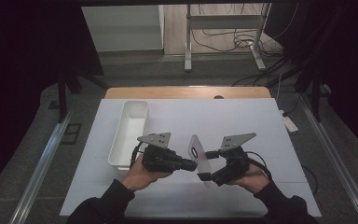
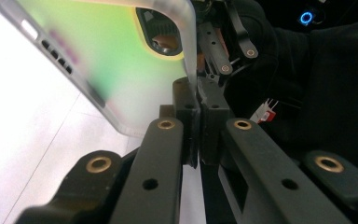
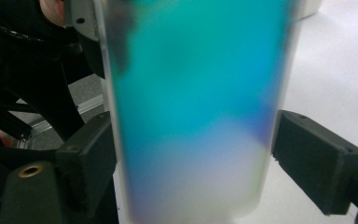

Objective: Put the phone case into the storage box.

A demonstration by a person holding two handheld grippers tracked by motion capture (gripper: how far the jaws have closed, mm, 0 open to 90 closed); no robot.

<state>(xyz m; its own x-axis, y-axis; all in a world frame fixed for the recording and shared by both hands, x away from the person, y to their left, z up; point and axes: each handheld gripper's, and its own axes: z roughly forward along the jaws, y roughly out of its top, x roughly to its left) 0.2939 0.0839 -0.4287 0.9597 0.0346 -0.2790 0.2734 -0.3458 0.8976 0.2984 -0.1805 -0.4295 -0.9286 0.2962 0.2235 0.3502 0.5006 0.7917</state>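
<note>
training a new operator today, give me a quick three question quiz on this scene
1. True or false: the left gripper is shut on the edge of the phone case.
2. Which jaws span the case across its width? A) left gripper B) right gripper
3. What stands on the table to the left of the hands?

Key: 1 true; 2 B; 3 a white tray.

The phone case point(image 3: 196, 107) is very blurry in the right gripper view, and the top and bottom edges cut it off. In the left gripper view, the case's point(image 2: 107, 60) top is cut off too. Its colours look smeary.
</note>
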